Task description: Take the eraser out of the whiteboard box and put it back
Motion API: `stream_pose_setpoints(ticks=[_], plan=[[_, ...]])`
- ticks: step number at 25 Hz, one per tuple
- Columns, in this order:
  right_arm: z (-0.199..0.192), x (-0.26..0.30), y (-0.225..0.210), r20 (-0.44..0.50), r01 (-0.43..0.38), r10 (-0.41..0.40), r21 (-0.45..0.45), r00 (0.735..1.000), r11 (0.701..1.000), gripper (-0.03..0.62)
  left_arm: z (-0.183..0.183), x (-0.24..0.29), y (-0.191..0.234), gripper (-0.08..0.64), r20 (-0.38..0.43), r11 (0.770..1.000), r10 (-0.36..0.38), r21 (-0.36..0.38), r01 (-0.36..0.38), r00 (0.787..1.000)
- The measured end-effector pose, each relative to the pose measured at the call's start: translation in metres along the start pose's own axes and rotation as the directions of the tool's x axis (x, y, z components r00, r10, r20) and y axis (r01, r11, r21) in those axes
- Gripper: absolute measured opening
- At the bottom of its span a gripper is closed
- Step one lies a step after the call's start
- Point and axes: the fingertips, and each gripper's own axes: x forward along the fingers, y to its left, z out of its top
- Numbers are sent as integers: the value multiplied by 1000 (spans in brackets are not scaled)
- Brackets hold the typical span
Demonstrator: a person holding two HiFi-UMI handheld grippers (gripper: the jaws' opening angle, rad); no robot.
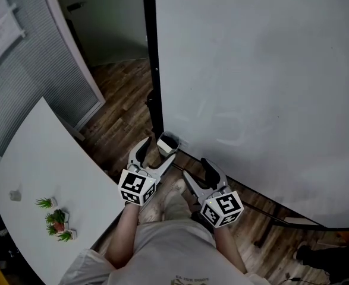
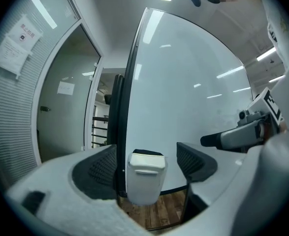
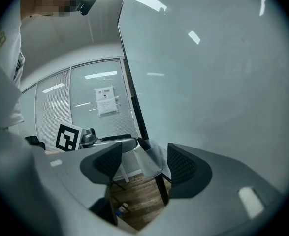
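Nearest, at the bottom centre of the head view: a pale shirt [image 1: 162, 260]. Filling the right of the frame: the whiteboard [image 1: 257, 88]. At lower left: a white table [image 1: 37, 159] with small potted plants [image 1: 56, 218]. At centre: left gripper [image 1: 157, 153], jaws released, spread either side of the whiteboard box [image 1: 167, 144], gaps on both sides. Just right of it: right gripper [image 1: 198, 172], jaws likewise released, grasping nothing. Inside the box, showing dark at its top: the eraser [image 2: 146, 153].
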Motion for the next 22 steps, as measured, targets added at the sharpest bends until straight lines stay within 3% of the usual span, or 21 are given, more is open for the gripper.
stream_pose_setpoints(ticks=[22], plan=[[-7, 20, -12, -36, -33, 33, 16, 999, 999, 281, -6, 25, 1, 302, -12, 993, -12, 116, 13, 1000]])
